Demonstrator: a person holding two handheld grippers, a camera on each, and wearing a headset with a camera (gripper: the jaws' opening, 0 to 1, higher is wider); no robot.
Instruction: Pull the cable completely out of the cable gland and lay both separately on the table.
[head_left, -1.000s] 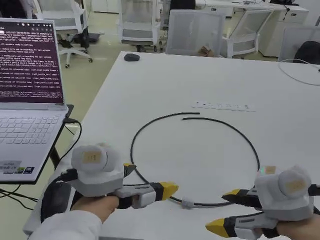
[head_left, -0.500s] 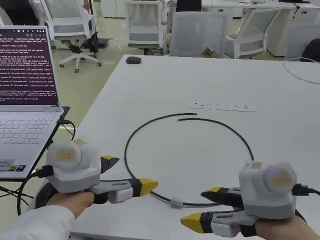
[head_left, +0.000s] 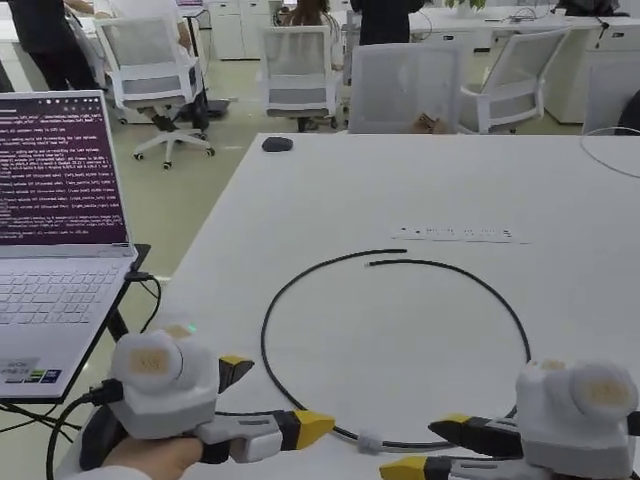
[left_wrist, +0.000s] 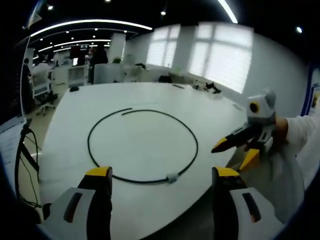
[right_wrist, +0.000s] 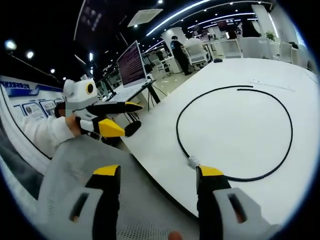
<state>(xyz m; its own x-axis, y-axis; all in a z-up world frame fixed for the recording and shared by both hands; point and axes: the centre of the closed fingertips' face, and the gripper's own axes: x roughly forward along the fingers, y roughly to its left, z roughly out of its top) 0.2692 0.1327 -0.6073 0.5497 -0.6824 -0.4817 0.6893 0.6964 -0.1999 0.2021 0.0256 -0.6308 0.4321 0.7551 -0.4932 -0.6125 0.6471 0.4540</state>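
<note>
Head view: my left gripper (head_left: 278, 395) sits at the near left edge of the table (head_left: 400, 180), and my right gripper (head_left: 428, 445) sits at the near right. Their yellow-tipped jaws point inward, toward each other.

**Tool state**
- Left gripper: the jaws are spread wide and hold nothing. In the left gripper view both tips hang over the near table edge, with the gland lying beyond the gap between them.
- Right gripper: the jaws are also spread wide and hold nothing. In the right gripper view the gland lies just beside one jaw tip. I cannot tell whether that tip touches the cable, but nothing is clamped.

**Work piece**
- The black cable (head_left: 263, 335) lies flat on the table in an almost closed ring. Its two free ends nearly meet at the far side.
- The cable gland (head_left: 369, 441), a small pale fitting, is threaded on the near arc of the ring, between the two grippers.

**Reason for the stance**
- I judge that the grippers flank the gland so that one can clamp the fitting while the other takes the cable close beside it.
- Pulling along the line of the cable from there should keep the ring from dragging across the table.
- Neither grasp has been made yet, so the extraction has not begun.

**Surroundings**
- An open laptop (head_left: 55, 200) stands well apart to the left, off the table edge.
- A small dark mouse (head_left: 277, 144) rests at the far left of the table, well clear of the ring.
</note>
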